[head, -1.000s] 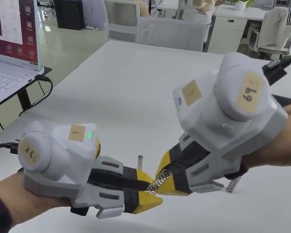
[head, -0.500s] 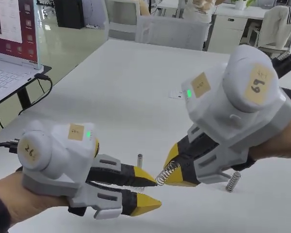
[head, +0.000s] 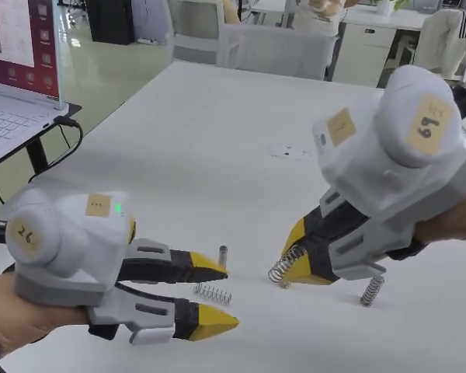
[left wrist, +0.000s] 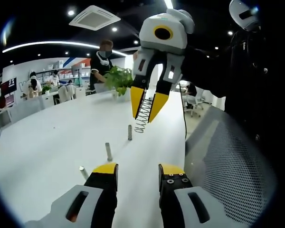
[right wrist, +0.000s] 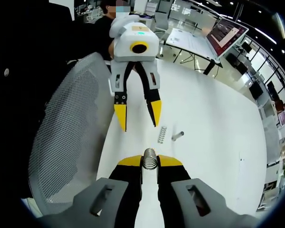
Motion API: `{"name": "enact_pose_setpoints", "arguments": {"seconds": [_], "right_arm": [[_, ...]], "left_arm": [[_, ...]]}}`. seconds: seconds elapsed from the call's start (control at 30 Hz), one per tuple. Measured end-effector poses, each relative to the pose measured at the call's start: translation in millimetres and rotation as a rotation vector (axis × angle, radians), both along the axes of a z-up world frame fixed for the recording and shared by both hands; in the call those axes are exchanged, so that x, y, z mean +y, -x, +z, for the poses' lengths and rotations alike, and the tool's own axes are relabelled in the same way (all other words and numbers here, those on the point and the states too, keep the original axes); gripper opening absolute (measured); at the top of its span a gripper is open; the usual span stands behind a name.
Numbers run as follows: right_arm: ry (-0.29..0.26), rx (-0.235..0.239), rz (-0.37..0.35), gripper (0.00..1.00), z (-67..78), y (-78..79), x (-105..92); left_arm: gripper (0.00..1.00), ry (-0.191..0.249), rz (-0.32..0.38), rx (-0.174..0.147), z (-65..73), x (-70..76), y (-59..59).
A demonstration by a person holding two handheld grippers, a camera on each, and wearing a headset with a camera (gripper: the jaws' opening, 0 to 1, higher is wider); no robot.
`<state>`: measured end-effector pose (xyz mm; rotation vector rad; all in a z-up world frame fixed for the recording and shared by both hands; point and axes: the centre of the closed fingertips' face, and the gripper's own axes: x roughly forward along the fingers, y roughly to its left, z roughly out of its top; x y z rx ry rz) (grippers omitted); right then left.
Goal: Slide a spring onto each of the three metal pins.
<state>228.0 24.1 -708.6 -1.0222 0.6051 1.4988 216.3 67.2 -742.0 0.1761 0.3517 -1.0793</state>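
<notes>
right gripper pinches a spring, left gripper wide, empty; stand spring upright, align bore over pin, then lower

A coiled steel spring lay flat beside a short upright metal pin; a second spring tilted in the right gripper; a third spring stood apart.
</notes>
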Motion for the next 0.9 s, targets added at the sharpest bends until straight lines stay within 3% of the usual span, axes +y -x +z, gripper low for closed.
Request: {"name": "enact_pose_setpoints", "arguments": {"seconds": [0.37,0.9], "right_arm": [[0.015,-0.017,-0.057,0.09,0.9,-24.0,-15.7],[0.088,-0.041,-0.122,0.09,-14.4,-66.0,-28.3]], "left_arm": [[0.37,0.015,0.085,0.012,-8.4,18.6,-7.0],[0.46,0.024,0.141,0.01,-13.2,24.6,-6.7]]}}
